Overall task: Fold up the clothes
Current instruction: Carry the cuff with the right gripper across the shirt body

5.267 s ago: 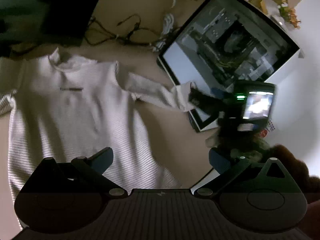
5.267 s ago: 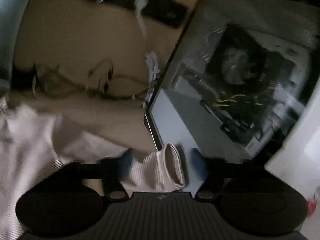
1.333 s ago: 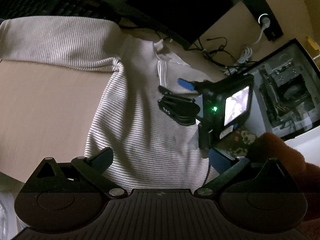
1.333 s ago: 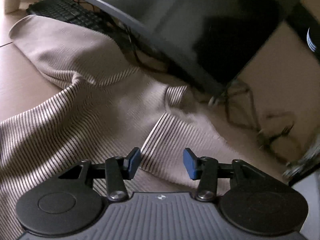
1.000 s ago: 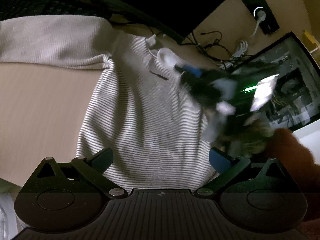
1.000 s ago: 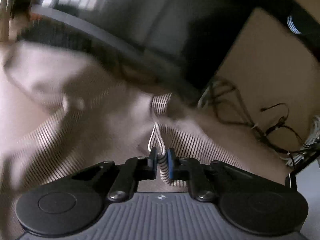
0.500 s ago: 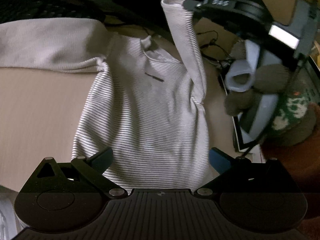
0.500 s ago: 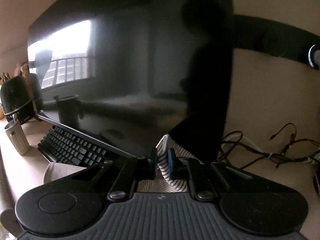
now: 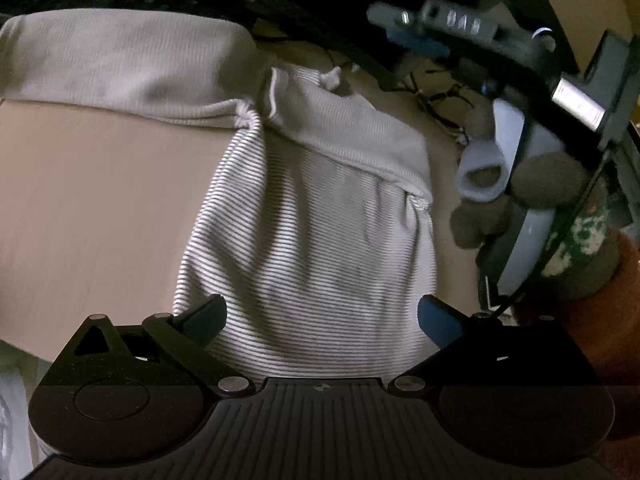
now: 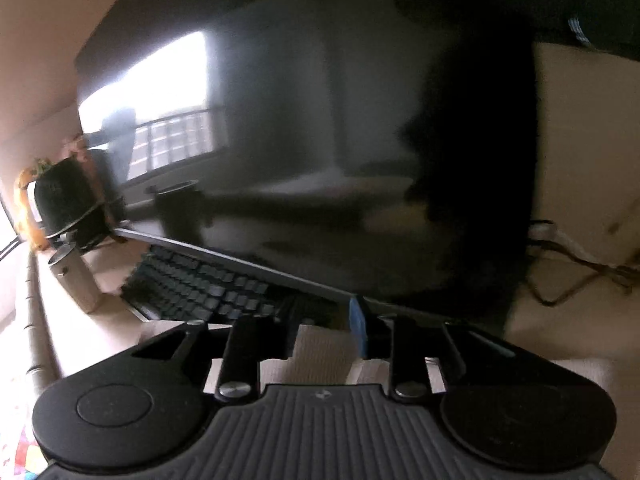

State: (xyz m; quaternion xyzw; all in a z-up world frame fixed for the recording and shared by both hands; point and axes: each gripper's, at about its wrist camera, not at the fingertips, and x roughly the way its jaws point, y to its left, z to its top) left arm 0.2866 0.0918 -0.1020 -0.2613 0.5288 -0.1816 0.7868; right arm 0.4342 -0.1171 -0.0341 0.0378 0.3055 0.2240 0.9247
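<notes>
The striped top point(image 9: 312, 248) lies flat on the wooden desk point(image 9: 92, 200), one sleeve folded across its chest, the other stretched far left. Its hem lies just beyond the left gripper point(image 9: 322, 316), whose fingers stand wide with nothing pinched. The right gripper point(image 9: 416, 36) hangs above the top's far right edge; its jaws are opening, a narrow gap with nothing between them. Beyond it stand a dark monitor point(image 10: 320, 140) and a keyboard point(image 10: 200, 288).

Left tongs point(image 9: 322, 316): black ribbed body, blue pads, silver screws. Right tongs point(image 10: 326, 330): same build. Rust-coloured sleeve point(image 9: 600, 312), patterned glove point(image 9: 576, 236).
</notes>
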